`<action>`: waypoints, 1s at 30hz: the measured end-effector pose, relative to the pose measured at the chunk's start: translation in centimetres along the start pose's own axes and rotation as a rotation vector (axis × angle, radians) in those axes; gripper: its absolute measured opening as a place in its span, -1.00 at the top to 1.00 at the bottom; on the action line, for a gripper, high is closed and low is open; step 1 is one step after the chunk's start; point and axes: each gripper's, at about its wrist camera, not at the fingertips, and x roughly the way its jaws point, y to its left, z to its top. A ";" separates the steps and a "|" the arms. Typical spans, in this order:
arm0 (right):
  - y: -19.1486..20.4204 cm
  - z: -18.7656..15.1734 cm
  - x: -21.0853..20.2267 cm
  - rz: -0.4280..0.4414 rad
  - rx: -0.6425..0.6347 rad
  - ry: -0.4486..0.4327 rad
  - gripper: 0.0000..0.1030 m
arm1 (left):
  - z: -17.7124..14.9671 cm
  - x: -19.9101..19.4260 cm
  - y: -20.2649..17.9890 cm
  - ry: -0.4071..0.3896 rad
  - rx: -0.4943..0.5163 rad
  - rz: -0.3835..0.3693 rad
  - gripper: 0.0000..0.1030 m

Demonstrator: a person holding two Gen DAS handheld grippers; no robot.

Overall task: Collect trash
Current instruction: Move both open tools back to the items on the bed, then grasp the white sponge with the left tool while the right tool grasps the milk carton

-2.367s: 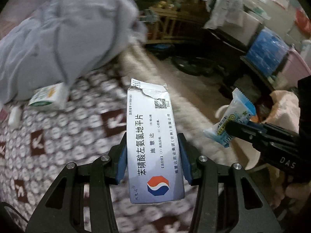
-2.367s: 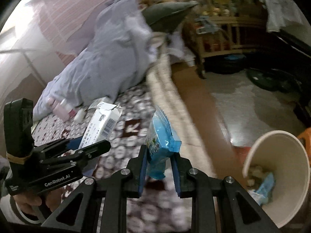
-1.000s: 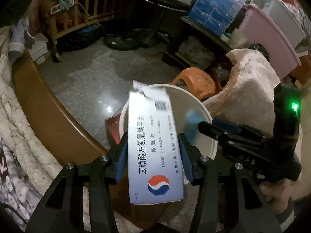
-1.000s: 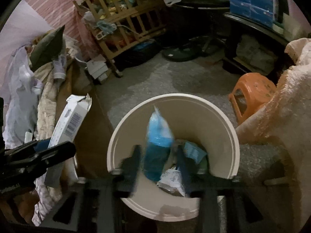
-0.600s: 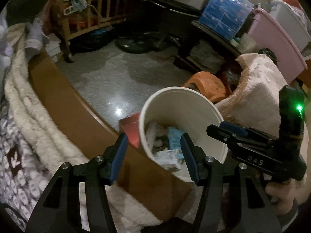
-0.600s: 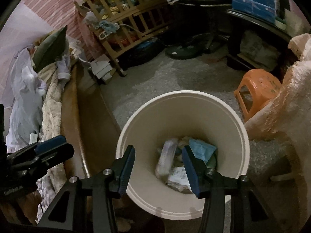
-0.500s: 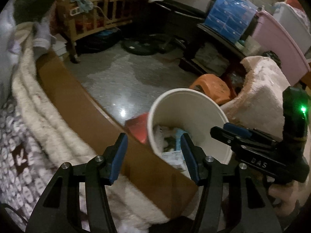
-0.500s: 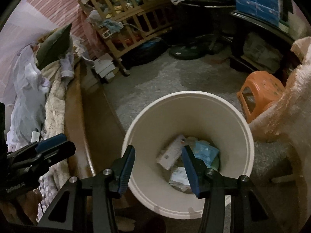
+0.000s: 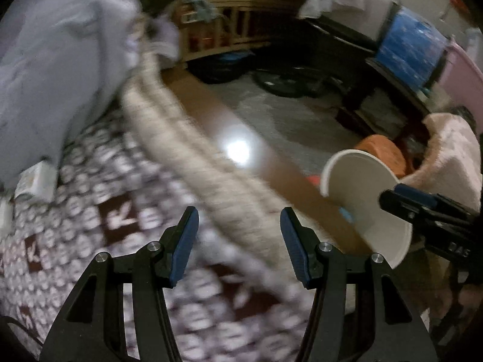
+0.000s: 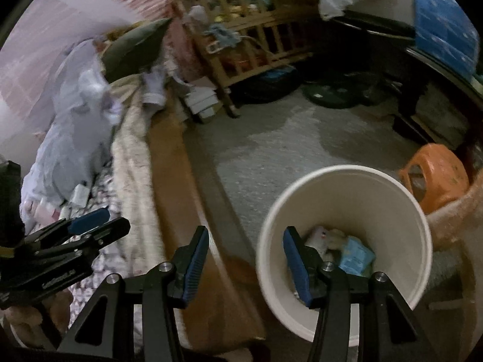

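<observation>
My left gripper (image 9: pixel 239 220) is open and empty above the brown-and-white patterned bedspread (image 9: pixel 90 241), near the bed's edge. A small white-and-green carton (image 9: pixel 33 181) lies on the bed at far left. The white bin (image 10: pixel 392 199) stands on the floor beside the bed, with a blue wrapper (image 10: pixel 356 255) and a white box (image 10: pixel 318 238) inside. My right gripper (image 10: pixel 246 241) hovers at the bin's left rim, its jaws opening with nothing between them. Each gripper shows in the other's view: the right gripper (image 9: pixel 391 193), the left gripper (image 10: pixel 116 220).
A grey bedding pile (image 9: pixel 60 45) covers the bed's far side, with small items (image 10: pixel 80 194) at its foot. An orange stool (image 10: pixel 434 175) and a pink fluffy blanket (image 9: pixel 452 150) flank the bin. A wooden crib (image 10: pixel 256 48) and dark shelves stand across the floor.
The white box left my left gripper and the blue wrapper left my right one; both now lie in the bin. Both grippers have since swung left toward the bed.
</observation>
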 end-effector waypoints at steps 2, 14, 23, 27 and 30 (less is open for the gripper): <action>1.4 0.1 0.5 0.017 -0.024 0.007 -0.04 | -0.5 -0.3 1.8 -0.003 -0.021 0.025 -0.06; 12.9 -0.3 4.8 0.143 -0.228 0.097 -0.18 | -5.9 -3.1 15.8 0.008 -0.231 0.161 -0.06; 25.9 0.1 11.1 0.265 -0.474 0.173 -0.22 | -9.8 -5.6 27.9 0.015 -0.392 0.255 -0.07; 31.7 1.2 14.0 0.287 -0.599 0.174 -0.24 | -9.6 -6.2 32.7 0.008 -0.422 0.268 -0.07; 35.6 2.3 15.7 0.289 -0.698 0.153 -0.39 | -8.8 -5.8 35.9 0.009 -0.433 0.260 -0.14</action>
